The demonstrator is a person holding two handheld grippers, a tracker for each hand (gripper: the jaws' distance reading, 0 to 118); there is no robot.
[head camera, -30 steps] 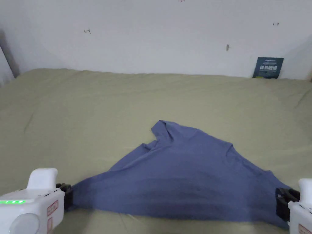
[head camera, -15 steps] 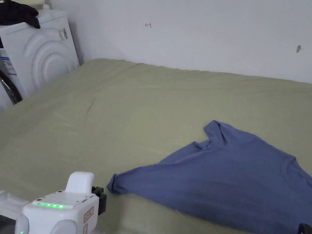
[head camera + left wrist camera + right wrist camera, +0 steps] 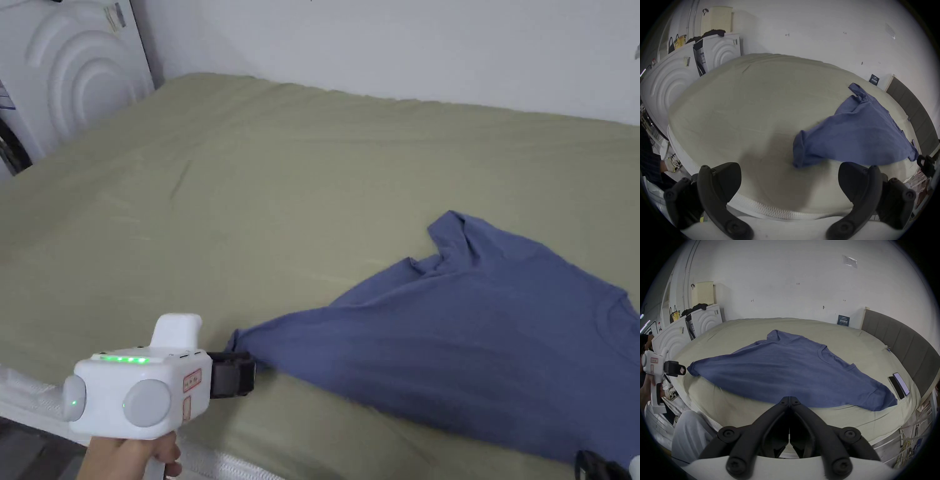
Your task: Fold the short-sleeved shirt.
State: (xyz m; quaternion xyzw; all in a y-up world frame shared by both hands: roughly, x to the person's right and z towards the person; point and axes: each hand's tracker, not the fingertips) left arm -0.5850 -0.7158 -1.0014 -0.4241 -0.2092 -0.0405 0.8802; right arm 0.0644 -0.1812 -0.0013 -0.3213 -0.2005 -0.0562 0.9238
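The shirt (image 3: 475,350) lies spread, lower right of the head view, on the bed (image 3: 281,187). My left gripper (image 3: 789,177) is spread wide, just short of the rolled corner (image 3: 799,151). My right gripper (image 3: 789,400) is pinched together at the near hem; whether cloth is caught, I cannot tell. I'd slide left's lower jaw under the roll, then close.

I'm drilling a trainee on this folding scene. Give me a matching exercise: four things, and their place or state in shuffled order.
Things:
1. left gripper
2. right gripper
3. blue shirt
4. two phones

Place or state:
A. lying near the grey headboard
B. jaws wide apart
C. spread on the green sheet
D. jaws closed

Pairs: 1-B, 2-D, 3-C, 4-A
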